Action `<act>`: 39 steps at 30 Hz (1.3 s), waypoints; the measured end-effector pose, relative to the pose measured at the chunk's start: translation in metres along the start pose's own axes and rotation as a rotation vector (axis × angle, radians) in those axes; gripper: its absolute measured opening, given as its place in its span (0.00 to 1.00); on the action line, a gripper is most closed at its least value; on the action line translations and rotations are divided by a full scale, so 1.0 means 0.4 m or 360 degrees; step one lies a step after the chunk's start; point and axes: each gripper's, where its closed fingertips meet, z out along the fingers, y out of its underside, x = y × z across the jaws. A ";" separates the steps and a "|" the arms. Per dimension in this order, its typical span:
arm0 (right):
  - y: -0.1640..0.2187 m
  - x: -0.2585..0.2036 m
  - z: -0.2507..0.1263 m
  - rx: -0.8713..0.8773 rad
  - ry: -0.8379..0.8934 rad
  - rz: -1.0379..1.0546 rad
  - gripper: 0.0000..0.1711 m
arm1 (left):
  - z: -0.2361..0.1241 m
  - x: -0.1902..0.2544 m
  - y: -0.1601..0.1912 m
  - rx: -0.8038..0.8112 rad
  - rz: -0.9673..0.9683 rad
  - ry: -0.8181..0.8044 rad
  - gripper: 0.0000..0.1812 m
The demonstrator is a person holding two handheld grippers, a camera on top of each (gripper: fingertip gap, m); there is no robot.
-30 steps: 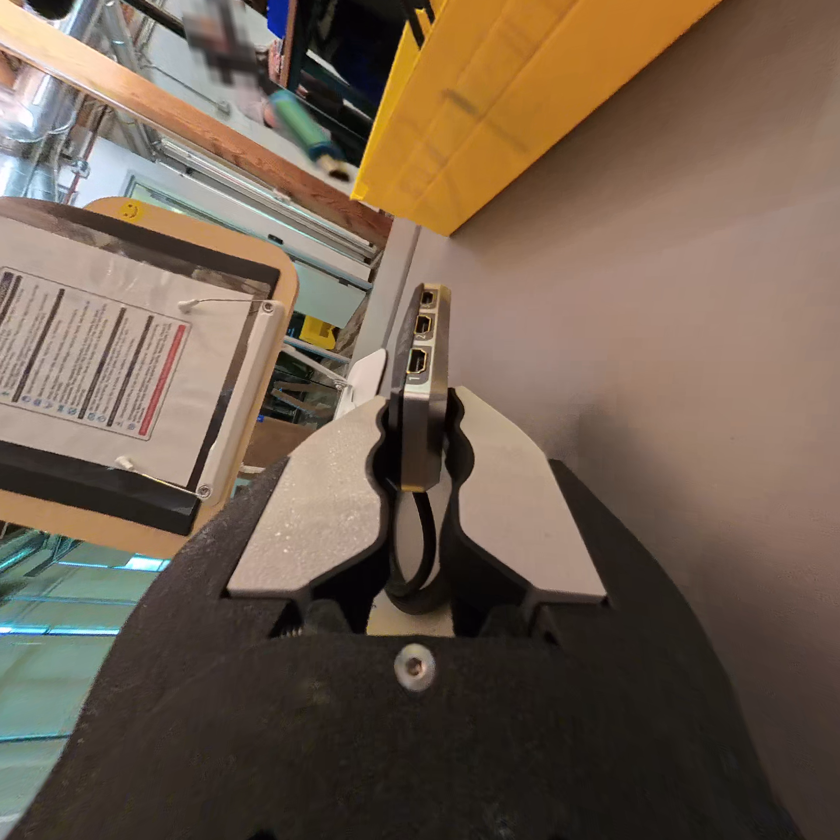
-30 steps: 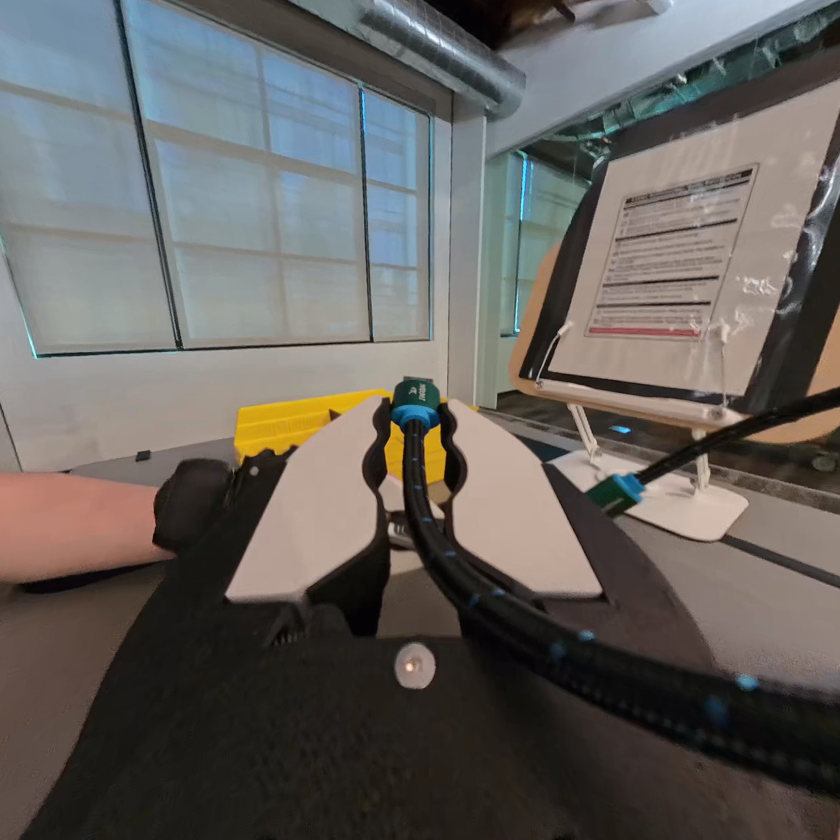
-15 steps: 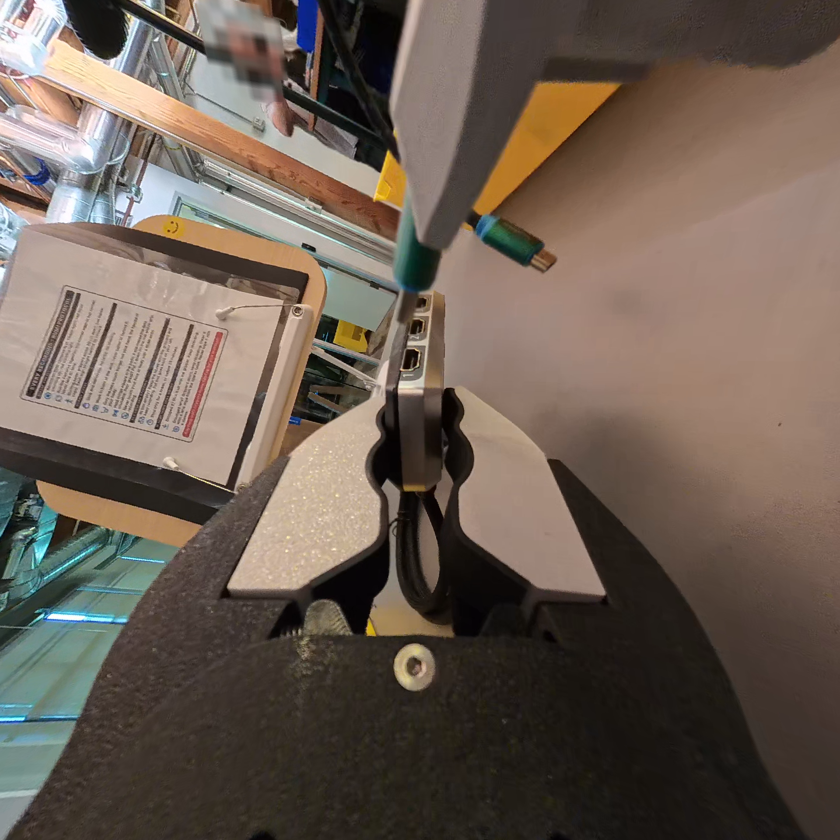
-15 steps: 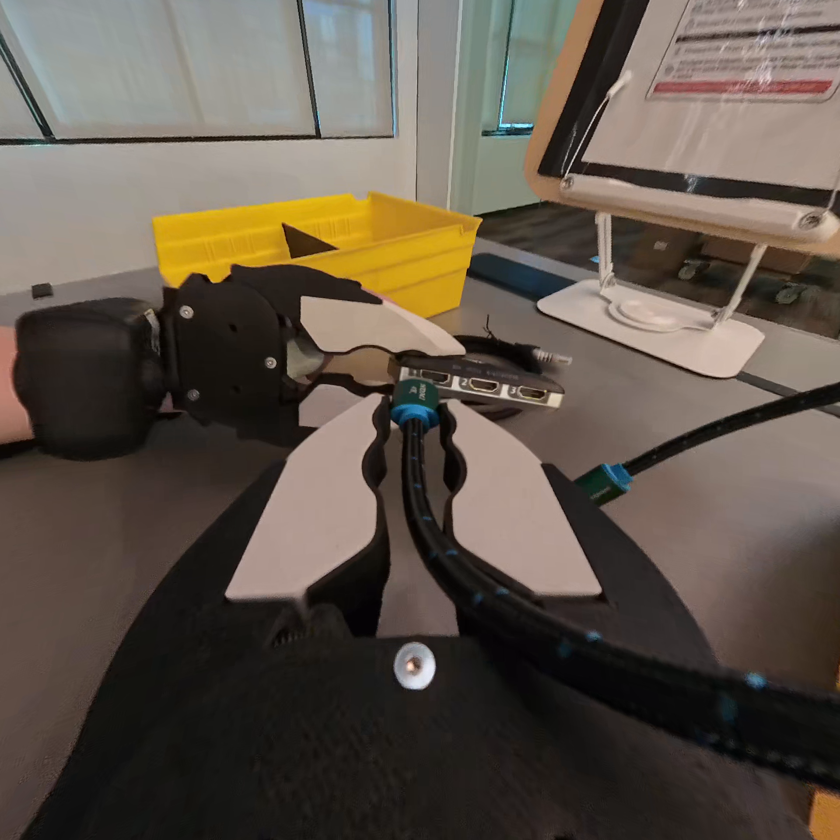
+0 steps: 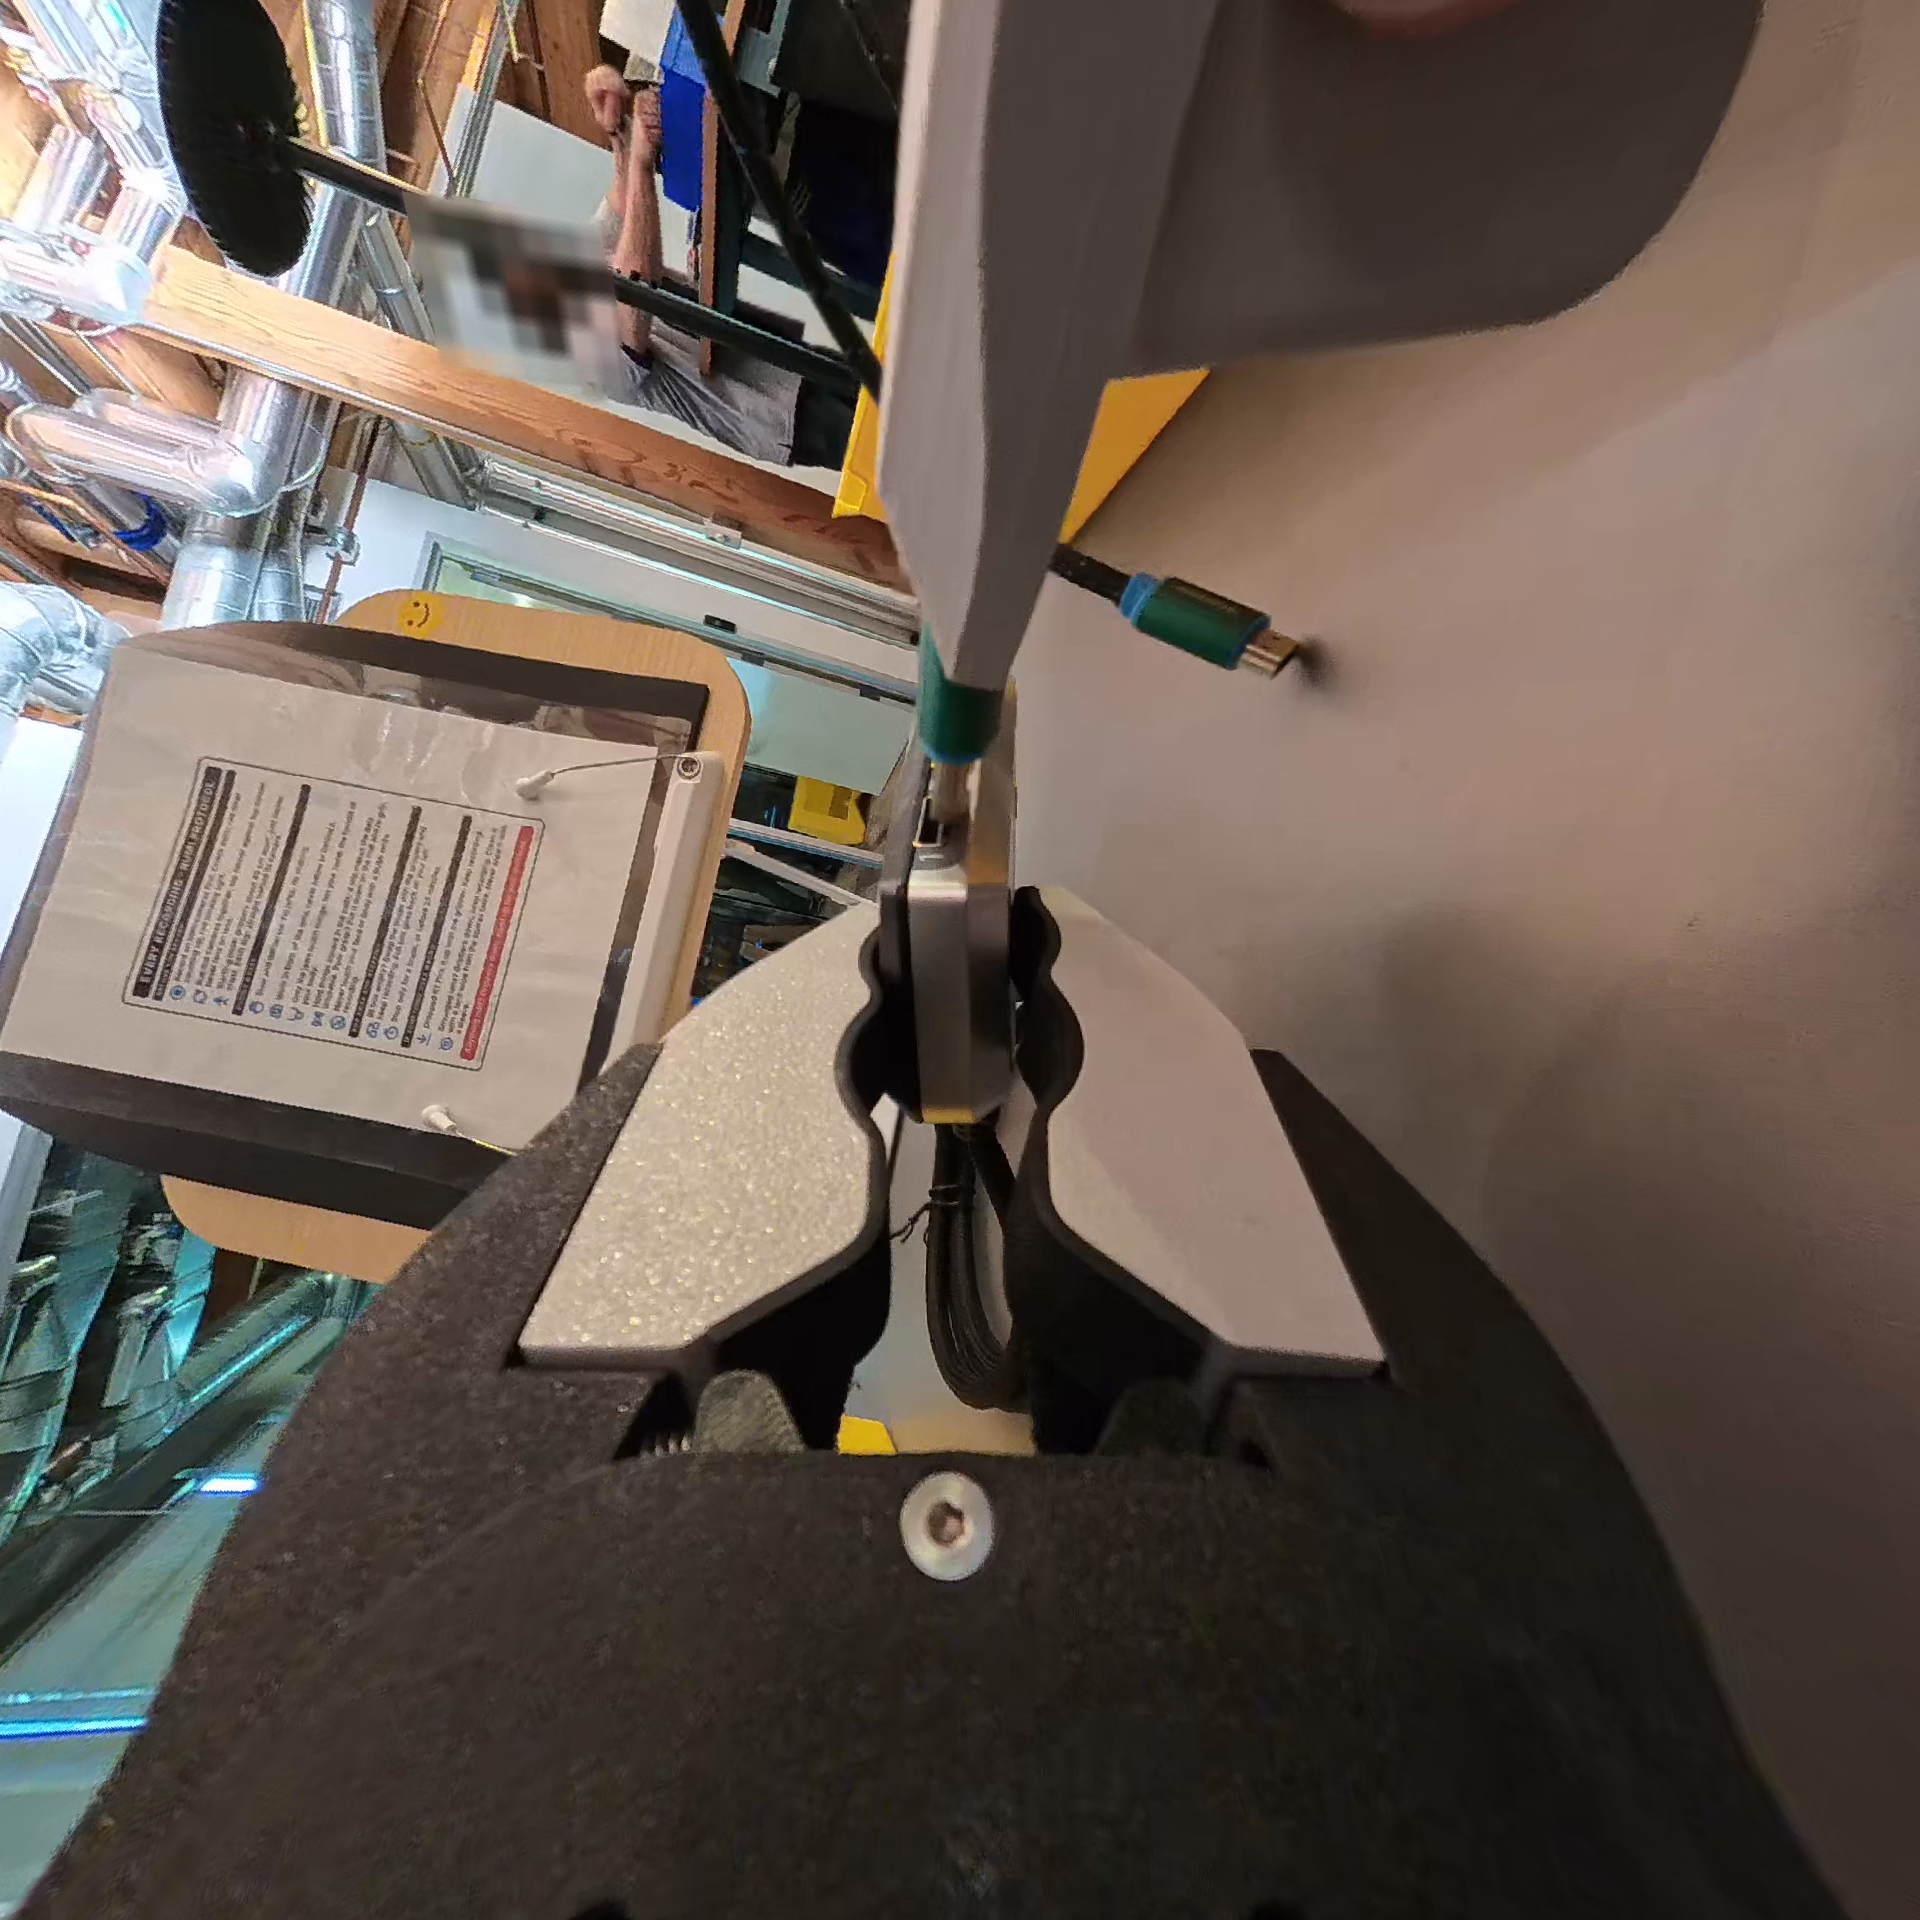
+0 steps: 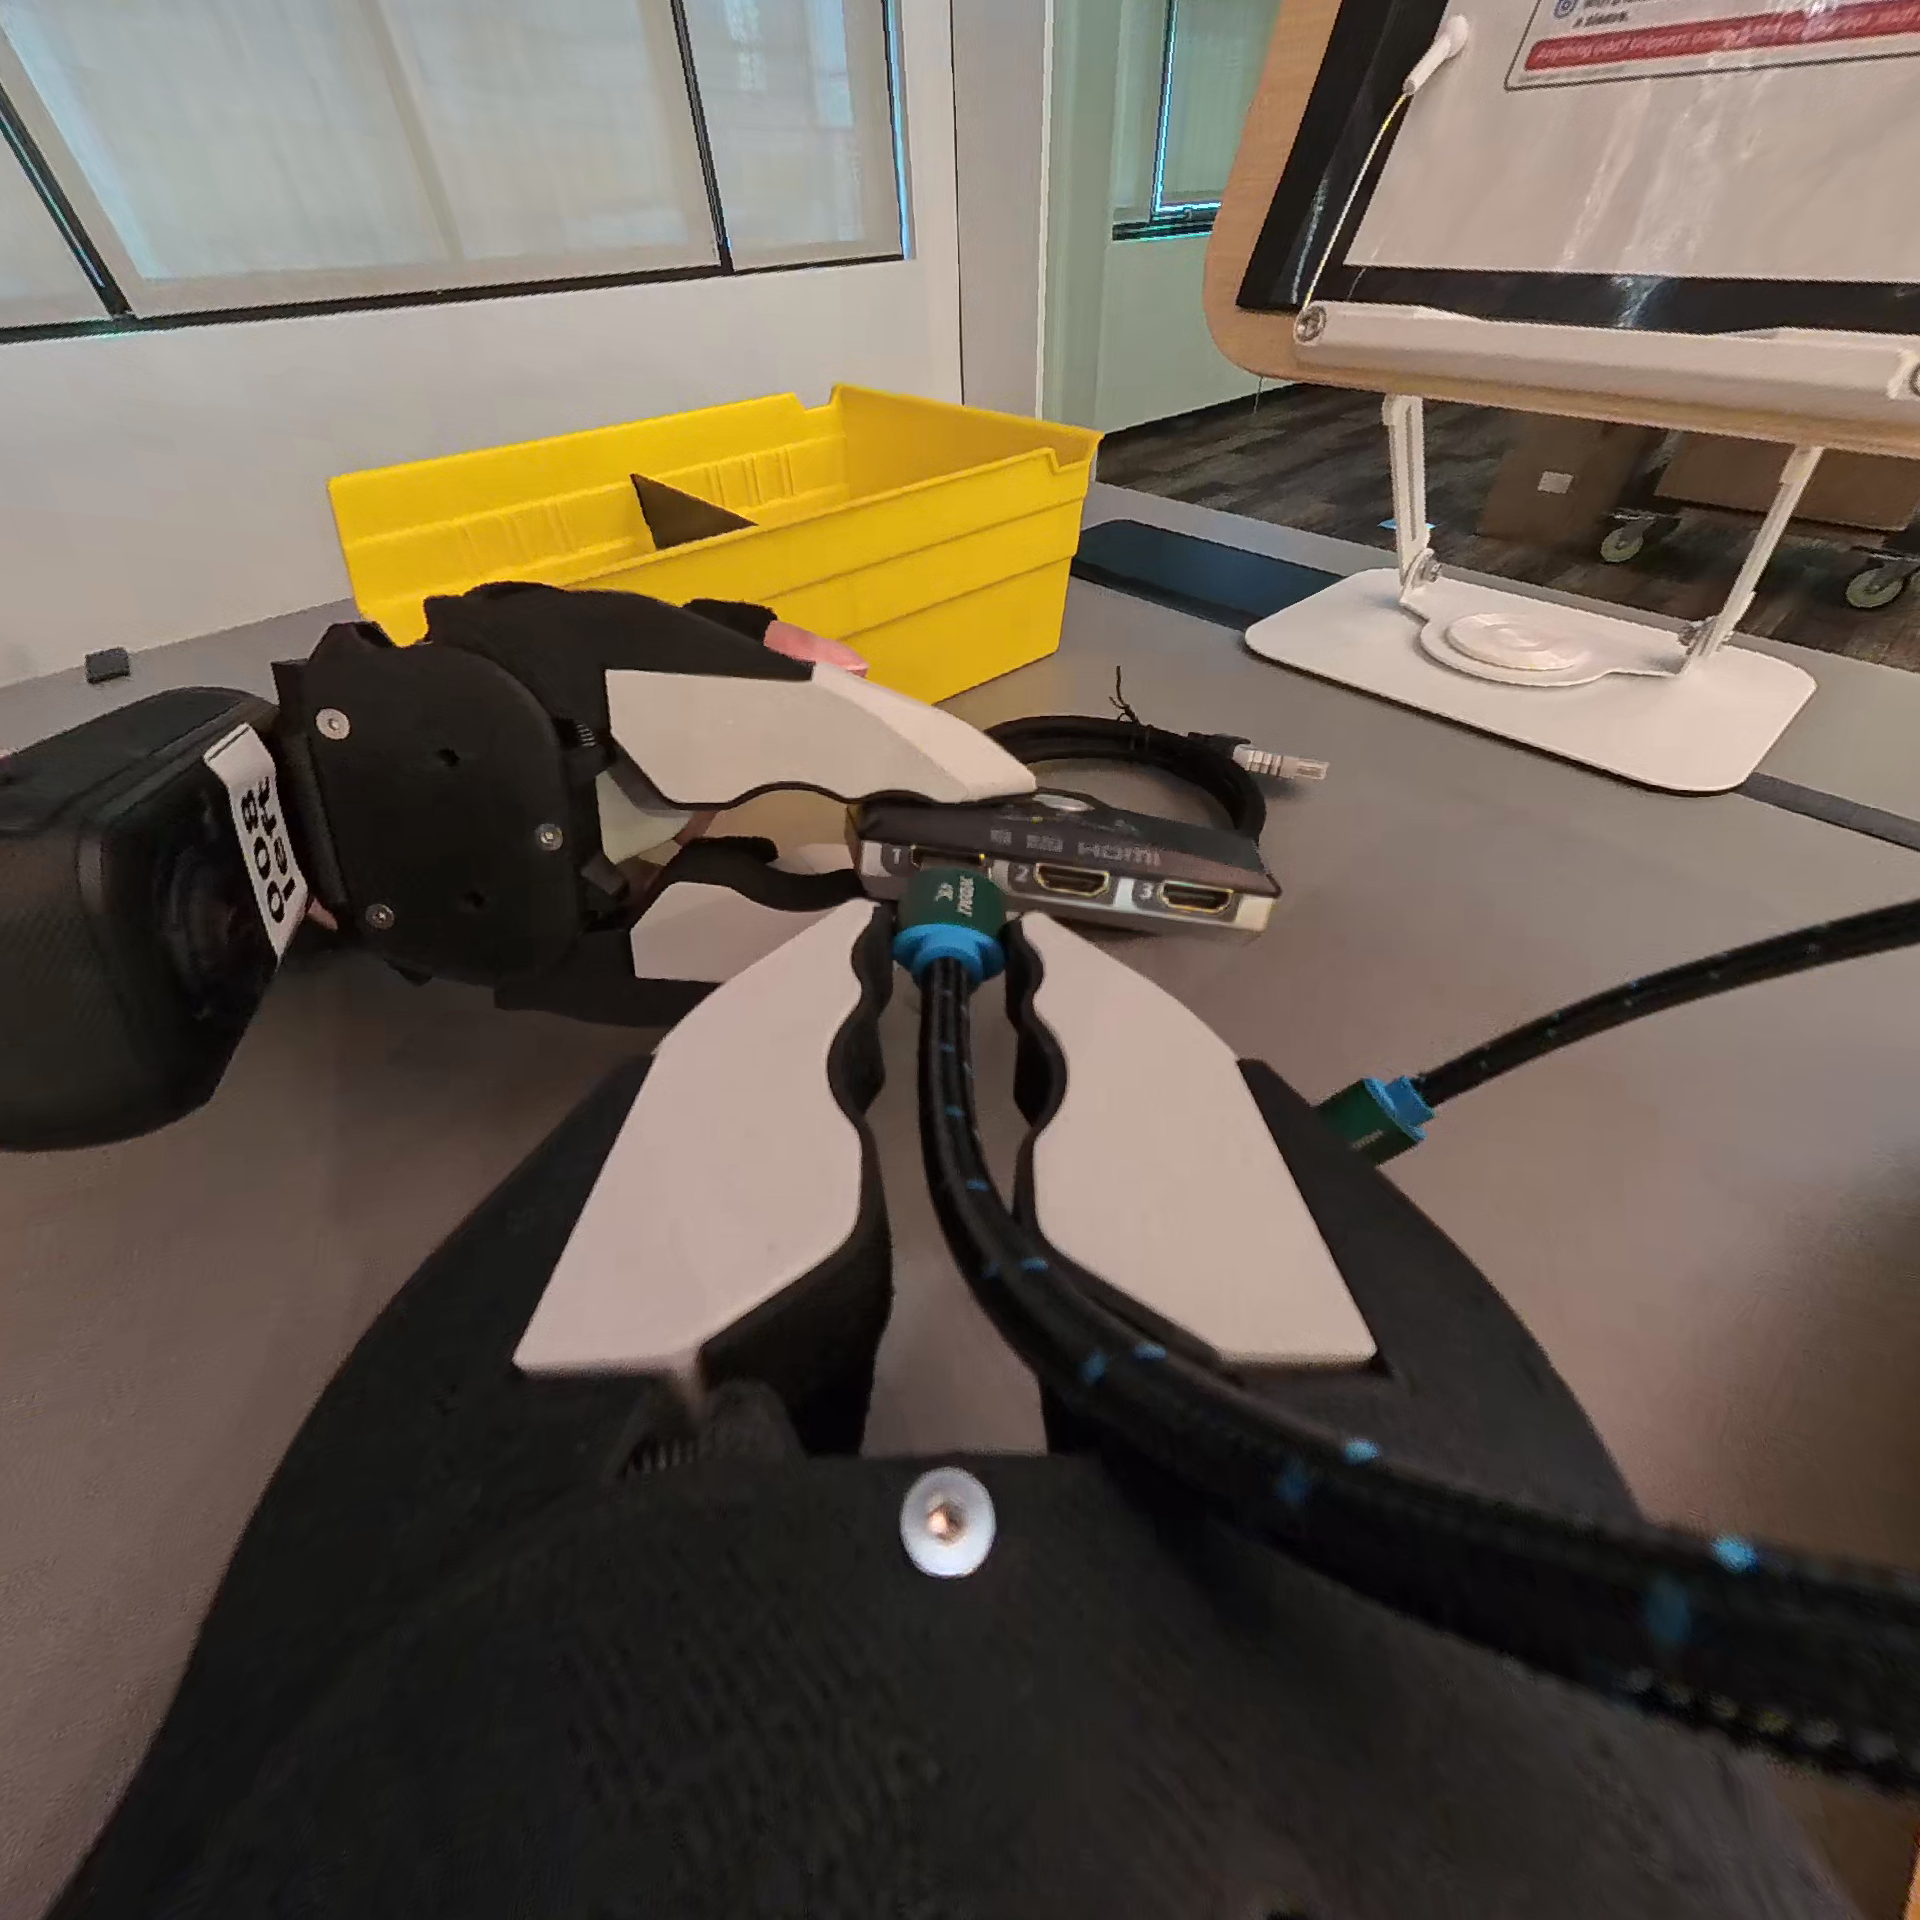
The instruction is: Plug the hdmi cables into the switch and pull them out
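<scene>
My left gripper [image 5: 951, 997] is shut on one end of the dark, flat hdmi switch [image 5: 940, 997] and holds it just above the grey table. In the right wrist view the switch [image 6: 1081, 862] shows three ports facing me, with the left gripper [image 6: 894, 826] on its left end. My right gripper [image 6: 940, 935] is shut on a green plug with a blue collar [image 6: 948, 909] on a black braided cable. The plug's metal tip [image 5: 940, 795] is at the mouth of the leftmost port. A second green plug [image 6: 1371, 1117] lies loose on the table to the right.
A yellow bin [image 6: 831, 540] stands behind the switch. A coil of thin black cable [image 6: 1143, 738] lies just behind the switch. A white stand with a board holding a printed sheet [image 6: 1527, 665] is at the back right. The table [image 6: 1558, 935] is grey. There is about 5 cm between the tips of the two grippers.
My right gripper has come down and forward with the green plug, from well above the table to the switch's leftmost port. My left gripper has kept hold of the switch.
</scene>
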 end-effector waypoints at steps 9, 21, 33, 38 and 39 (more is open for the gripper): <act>0.008 -0.006 0.004 -0.0025 -0.0029 0.0002 0.12 | -0.002 0.009 -0.003 0.0006 0.0047 0.0018 0.11; 0.011 -0.008 0.004 -0.0033 -0.0056 -0.0008 0.12 | -0.005 0.015 -0.002 0.0011 0.0040 0.0048 0.11; 0.023 -0.015 0.005 -0.0086 -0.0100 0.0004 0.12 | -0.012 0.026 -0.002 0.0018 0.0136 0.0063 0.11; 0.026 -0.019 0.007 -0.0083 -0.0118 0.0035 0.12 | -0.017 0.029 0.001 -0.0024 0.0137 0.0089 0.11; 0.025 -0.021 0.007 -0.0077 -0.0133 0.0046 0.12 | -0.019 0.030 0.000 -0.0024 0.0112 0.0103 0.11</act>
